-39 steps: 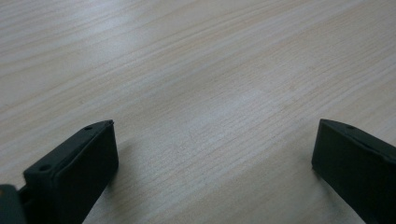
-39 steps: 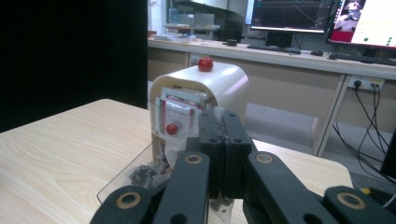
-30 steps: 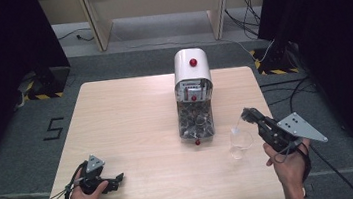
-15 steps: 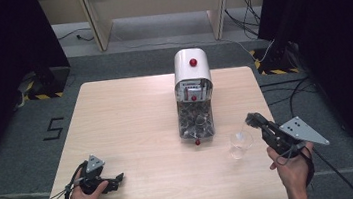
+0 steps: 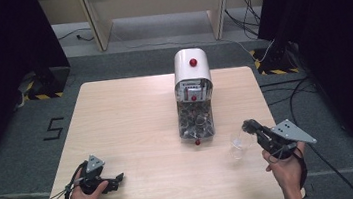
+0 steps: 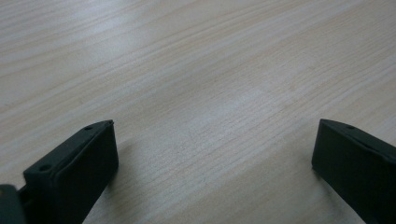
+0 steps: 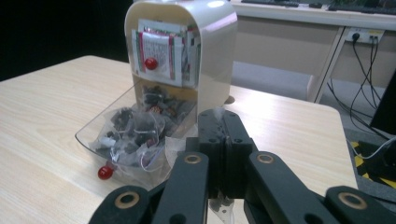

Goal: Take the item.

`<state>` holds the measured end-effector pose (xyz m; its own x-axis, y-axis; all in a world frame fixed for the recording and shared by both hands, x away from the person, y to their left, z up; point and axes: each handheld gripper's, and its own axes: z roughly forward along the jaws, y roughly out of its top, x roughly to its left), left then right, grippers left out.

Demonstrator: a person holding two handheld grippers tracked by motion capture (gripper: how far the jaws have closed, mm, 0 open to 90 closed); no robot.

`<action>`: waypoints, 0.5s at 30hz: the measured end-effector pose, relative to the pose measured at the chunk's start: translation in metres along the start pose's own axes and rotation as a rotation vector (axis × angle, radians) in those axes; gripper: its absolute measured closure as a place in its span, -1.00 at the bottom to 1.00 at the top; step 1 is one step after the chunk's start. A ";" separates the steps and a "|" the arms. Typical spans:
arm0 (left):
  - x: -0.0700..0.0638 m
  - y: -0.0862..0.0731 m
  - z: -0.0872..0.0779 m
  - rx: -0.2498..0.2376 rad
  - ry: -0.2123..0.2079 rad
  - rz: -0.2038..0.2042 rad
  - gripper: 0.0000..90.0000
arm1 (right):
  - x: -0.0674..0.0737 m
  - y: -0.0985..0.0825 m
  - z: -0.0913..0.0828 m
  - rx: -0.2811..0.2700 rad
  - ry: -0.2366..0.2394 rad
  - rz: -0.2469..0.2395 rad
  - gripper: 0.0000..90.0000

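Note:
A white dispenser [image 5: 191, 67] with a red knob stands mid-table. Its clear drawer [image 5: 195, 125] is pulled forward and holds several small packets, and it appears again as the drawer [image 7: 128, 135] in the right gripper view. A clear plastic cup [image 5: 237, 146] stands on the table to the drawer's right. My right gripper [image 5: 246, 126] has its jaws pressed together at the cup's rim, and the right gripper [image 7: 223, 122] appears shut on the thin wall. My left gripper [image 5: 117, 177] rests near the front left edge, and the left gripper [image 6: 212, 158] is open over bare wood.
The wooden table [image 5: 126, 120] has bare room left of the dispenser. A small red ball [image 7: 105, 173] hangs at the drawer's front. Cables [image 5: 284, 92] lie on the floor to the right, and dark curtains stand on both sides.
My right gripper has come down and slightly toward the person, staying at the cup's rim. The left gripper has not moved.

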<state>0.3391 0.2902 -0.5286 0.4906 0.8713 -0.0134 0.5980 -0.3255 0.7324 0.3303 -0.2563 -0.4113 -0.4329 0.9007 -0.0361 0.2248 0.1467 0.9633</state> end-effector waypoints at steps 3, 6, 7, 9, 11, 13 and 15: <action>0.000 0.000 0.000 0.000 0.000 0.000 -1.00 | 0.001 -0.002 0.002 0.014 0.005 0.003 0.98; 0.000 0.000 0.000 0.001 0.000 0.001 -1.00 | 0.003 -0.007 0.006 0.036 0.015 -0.009 0.97; 0.000 0.000 0.000 0.000 0.000 0.000 -1.00 | 0.003 -0.008 0.008 0.042 0.016 -0.012 0.97; 0.000 0.000 0.000 0.000 0.000 0.000 -1.00 | 0.004 -0.011 0.010 0.055 0.020 -0.011 0.97; 0.000 0.000 0.000 0.002 0.000 0.000 -1.00 | 0.004 -0.013 0.012 0.064 0.023 -0.010 0.97; 0.000 0.000 0.000 0.001 0.000 0.000 -1.00 | 0.005 -0.016 0.014 0.076 0.030 -0.007 0.97; 0.000 0.000 0.000 0.000 0.000 0.001 -1.00 | 0.006 -0.017 0.016 0.089 0.040 -0.015 0.96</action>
<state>0.3391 0.2903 -0.5286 0.4909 0.8711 -0.0129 0.5980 -0.3262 0.7321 0.3376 -0.2468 -0.4324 -0.4710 0.8813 -0.0376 0.2942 0.1971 0.9352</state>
